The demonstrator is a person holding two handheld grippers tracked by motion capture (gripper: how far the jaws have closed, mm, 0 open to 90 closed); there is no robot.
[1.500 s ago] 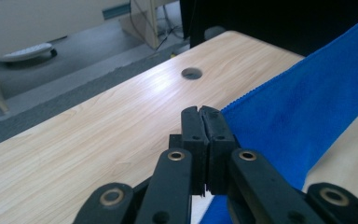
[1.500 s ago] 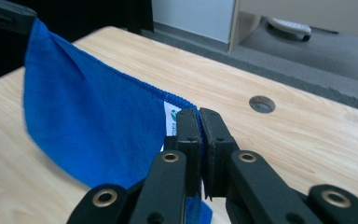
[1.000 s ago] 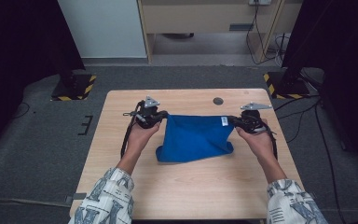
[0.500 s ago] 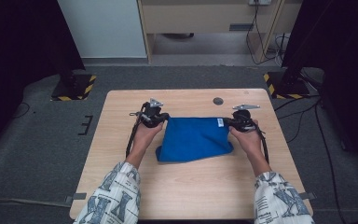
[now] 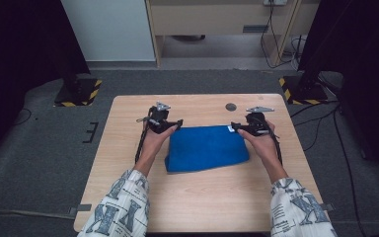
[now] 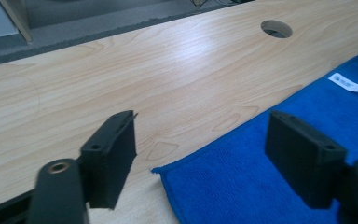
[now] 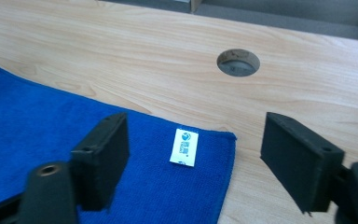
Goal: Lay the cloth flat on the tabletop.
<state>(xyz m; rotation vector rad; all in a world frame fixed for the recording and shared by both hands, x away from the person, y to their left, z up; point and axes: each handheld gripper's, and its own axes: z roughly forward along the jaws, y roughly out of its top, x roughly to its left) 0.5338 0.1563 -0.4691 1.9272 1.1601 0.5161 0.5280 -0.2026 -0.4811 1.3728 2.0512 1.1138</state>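
blue microfibre towel (image 5: pixel 207 154) lay folded mid-table (image 5: pixel 197 207), long edge toward the far side. left gripper (image 5: pixel 162 123) hovered at its far left corner (image 6: pixel 161 171), jaws spread, gripping nothing. right gripper (image 5: pixel 251 127) hovered at the far right corner (image 7: pixel 232 137), jaws likewise spread, white label (image 7: pixel 185 147) between them. judged step: taking both far corners for a fold. to do it well, lower each gripper until one jaw slid under the hem, pinch all layers at once, match heights, lift together so the edge stayed straight. cable hole (image 5: pixel 231 106) sat beyond, apart.

cloth (image 5: pixel 207 148) on table (image 5: pixel 202 197), hole (image 5: pixel 231 106) behind
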